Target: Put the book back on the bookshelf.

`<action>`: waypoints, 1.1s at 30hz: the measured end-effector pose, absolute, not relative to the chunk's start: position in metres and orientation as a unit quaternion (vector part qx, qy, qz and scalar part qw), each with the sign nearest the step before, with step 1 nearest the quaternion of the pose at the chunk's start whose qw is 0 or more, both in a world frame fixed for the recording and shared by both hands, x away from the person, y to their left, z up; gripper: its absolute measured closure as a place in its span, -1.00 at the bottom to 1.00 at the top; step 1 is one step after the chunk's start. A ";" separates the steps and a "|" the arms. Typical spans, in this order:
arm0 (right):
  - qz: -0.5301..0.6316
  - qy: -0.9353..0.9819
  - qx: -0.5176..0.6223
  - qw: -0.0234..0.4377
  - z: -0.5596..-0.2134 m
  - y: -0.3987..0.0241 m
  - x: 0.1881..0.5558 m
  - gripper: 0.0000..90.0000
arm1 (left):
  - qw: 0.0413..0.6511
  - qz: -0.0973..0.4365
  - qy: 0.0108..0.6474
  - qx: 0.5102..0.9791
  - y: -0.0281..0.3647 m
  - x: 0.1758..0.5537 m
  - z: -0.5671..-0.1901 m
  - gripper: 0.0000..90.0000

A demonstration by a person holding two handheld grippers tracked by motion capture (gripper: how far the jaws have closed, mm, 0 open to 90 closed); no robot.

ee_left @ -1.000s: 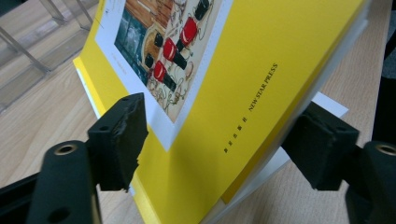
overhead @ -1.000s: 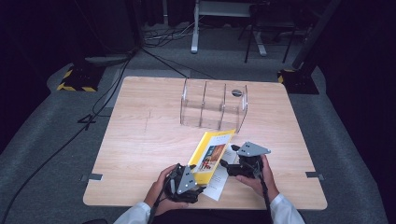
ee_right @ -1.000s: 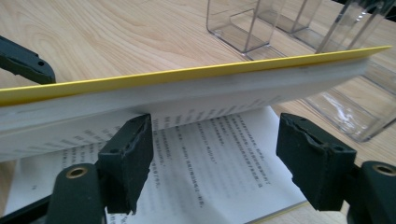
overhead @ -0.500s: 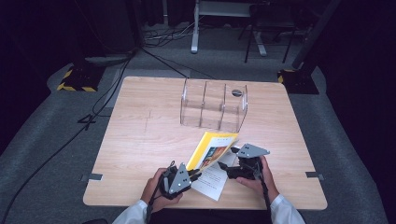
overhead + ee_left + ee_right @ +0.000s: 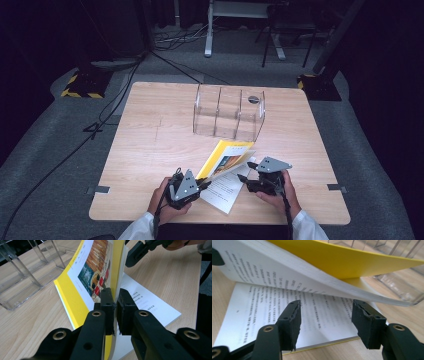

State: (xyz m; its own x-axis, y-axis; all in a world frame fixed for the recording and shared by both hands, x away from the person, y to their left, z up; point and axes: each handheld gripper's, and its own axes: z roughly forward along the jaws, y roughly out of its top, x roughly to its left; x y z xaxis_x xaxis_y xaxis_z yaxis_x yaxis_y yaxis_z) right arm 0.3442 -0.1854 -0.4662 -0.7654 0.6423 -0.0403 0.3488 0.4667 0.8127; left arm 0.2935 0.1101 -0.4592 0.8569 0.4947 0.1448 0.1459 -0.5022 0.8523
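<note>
A book with a yellow cover (image 5: pixel 227 157) lies half open near the table's front edge. My left gripper (image 5: pixel 205 184) is shut on the lifted front cover and a block of pages (image 5: pixel 87 272), pinching their edge between the jaws (image 5: pixel 115 300). My right gripper (image 5: pixel 243 180) hovers low over the flat printed page (image 5: pixel 262 315), under the raised pages (image 5: pixel 287 272). Its jaws (image 5: pixel 325 312) have just been closing and stand apart with nothing pressed between them. The right gripper's jaw tips (image 5: pixel 135 255) also show beyond the book in the left gripper view.
A clear plastic organizer (image 5: pixel 227 112) with several compartments stands upright behind the book, with a dark round item in its right end. The wooden table (image 5: pixel 150 150) has bare room to the left. Cables run over the floor beyond.
The left gripper's jaws have closed on the lifted cover and pages, which now stand steeper. The right gripper's jaws have narrowed. Both hands stay about where they were.
</note>
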 end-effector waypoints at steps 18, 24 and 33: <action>0.426 0.834 0.317 0.148 -0.469 -0.158 0.368 -0.10 | 0.440 0.196 0.199 0.853 0.096 0.287 -0.471 -0.21; 0.434 0.830 0.313 0.156 -0.463 -0.152 0.368 -0.10 | 0.419 0.195 0.207 0.862 0.093 0.285 -0.479 -0.46; 0.441 0.828 0.309 0.157 -0.459 -0.147 0.371 -0.11 | 0.430 0.208 0.233 0.847 0.100 0.296 -0.475 0.07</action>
State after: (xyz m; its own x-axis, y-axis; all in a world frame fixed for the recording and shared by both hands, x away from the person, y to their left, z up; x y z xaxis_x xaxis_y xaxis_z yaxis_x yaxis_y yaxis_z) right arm 0.3709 -0.1474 -0.4587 -0.7600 0.6498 0.0123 0.3728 0.4203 0.8272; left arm 0.2964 0.0995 -0.4750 0.8049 0.5734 0.1526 0.2150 -0.5216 0.8257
